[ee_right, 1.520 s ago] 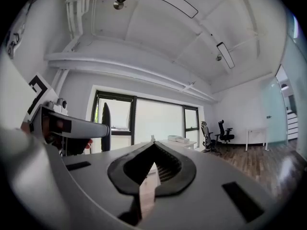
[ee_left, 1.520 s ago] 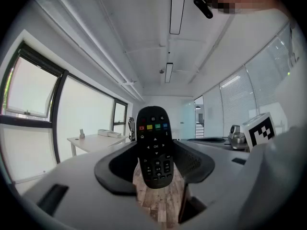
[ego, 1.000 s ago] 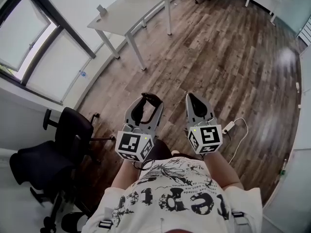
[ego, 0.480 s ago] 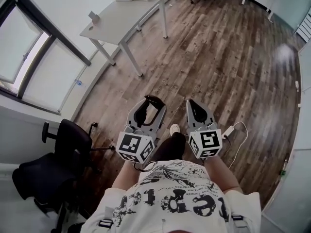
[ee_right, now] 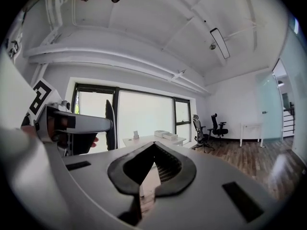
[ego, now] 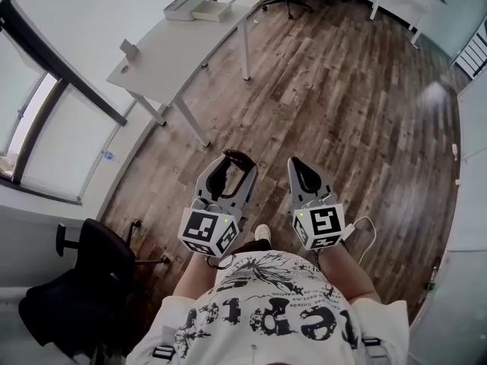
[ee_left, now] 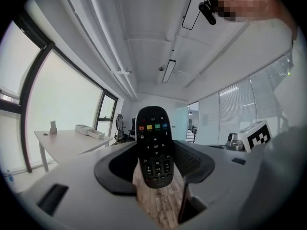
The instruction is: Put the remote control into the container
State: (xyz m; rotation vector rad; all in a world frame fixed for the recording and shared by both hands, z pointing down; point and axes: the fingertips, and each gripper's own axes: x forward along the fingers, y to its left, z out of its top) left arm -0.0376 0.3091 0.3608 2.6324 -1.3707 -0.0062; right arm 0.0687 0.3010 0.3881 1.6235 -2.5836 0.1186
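The left claw [ee_left: 154, 151] pinches the black remote control [ee_left: 153, 140] by its long edges, the right claw [ee_right: 153, 146] is pressed together on nothing, both above the wooden floor [ego: 342, 112], white table [ego: 163, 52] at 11 o'clock.

the left gripper [ego: 233, 167] and right gripper [ego: 298, 167] are held out side by side above the wooden floor [ego: 342, 105]. the left grips a dark remote control [ego: 237, 157] at its tips; the right's jaws are together. a white table [ego: 163, 59] carrying two boxes [ego: 199, 8] stands upper left, and a black office chair [ego: 84, 280] lower left.
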